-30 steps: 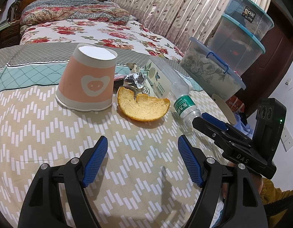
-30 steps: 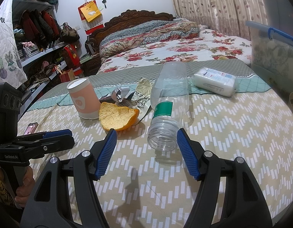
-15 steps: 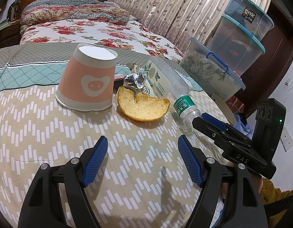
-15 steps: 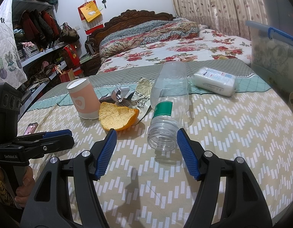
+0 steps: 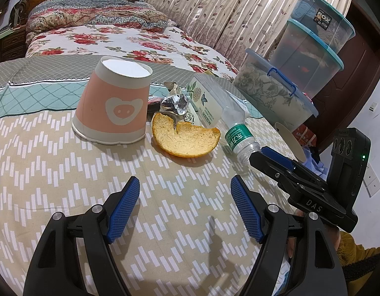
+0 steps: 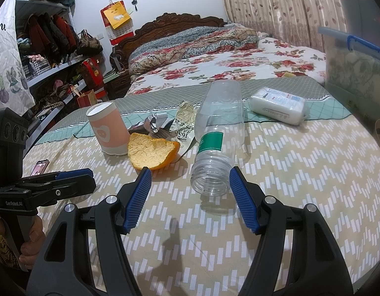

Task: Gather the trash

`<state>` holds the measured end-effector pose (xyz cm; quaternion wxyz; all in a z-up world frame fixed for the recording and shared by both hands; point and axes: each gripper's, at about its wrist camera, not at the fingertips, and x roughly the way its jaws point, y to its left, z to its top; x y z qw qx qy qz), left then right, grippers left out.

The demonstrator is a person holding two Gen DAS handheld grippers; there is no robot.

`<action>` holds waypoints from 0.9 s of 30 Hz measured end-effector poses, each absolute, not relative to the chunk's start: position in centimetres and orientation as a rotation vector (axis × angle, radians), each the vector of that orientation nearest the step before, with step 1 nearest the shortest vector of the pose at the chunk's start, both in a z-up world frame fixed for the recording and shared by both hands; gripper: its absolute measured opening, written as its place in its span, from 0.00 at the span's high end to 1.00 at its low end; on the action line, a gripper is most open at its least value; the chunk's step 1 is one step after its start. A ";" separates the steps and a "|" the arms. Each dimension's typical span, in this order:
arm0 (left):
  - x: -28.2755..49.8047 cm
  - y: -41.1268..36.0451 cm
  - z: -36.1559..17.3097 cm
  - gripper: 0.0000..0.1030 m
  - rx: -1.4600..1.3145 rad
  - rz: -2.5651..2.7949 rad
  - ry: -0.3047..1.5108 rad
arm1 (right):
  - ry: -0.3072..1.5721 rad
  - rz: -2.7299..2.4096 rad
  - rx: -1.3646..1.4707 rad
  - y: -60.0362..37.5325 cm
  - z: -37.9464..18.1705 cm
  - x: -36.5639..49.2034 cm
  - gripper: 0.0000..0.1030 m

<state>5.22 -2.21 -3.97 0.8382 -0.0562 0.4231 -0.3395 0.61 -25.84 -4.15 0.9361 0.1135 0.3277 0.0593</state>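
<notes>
Two grippers: both hover over the patterned tablecloth [image 5: 66, 172], jaws apart and nothing between the pads.
Left gripper [image 5: 185, 209]: spread wide above bare cloth, short of the trash pile.
Right gripper [image 6: 188, 190]: spread wide, its tips just beside the mouth of the bottle, one pad near the rim; whether it touches cannot be told.
Bottle [image 6: 217, 138]: clear plastic with a green label, uncapped, lying on its side, mouth toward the right gripper.
Peel [image 5: 185, 138]: orange rind, inner side up, between the cup and the bottle.
Cup [image 5: 113, 106]: pink paper, upside down, left of the peel.
Wrappers [image 5: 175, 103]: crumpled foil and a printed packet behind the peel.
Tissue pack [image 6: 276, 104]: lying well beyond the bottle.
</notes>
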 end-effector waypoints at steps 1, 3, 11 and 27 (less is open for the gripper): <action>5.3 -2.1 -4.0 0.30 -0.119 -0.718 0.895 | 0.670 0.121 0.232 -25.8 -4.1 0.6 0.35; 5.2 -2.2 -4.0 0.30 -0.119 -0.718 0.895 | 0.670 0.121 0.232 -25.8 -4.1 0.6 0.35; 5.3 -2.0 -4.0 0.30 -0.120 -0.718 0.895 | 0.670 0.121 0.232 -25.9 -4.1 0.6 0.35; 5.3 -2.0 -3.9 0.30 -0.122 -0.718 0.895 | 0.671 0.120 0.231 -26.0 -4.2 0.6 0.35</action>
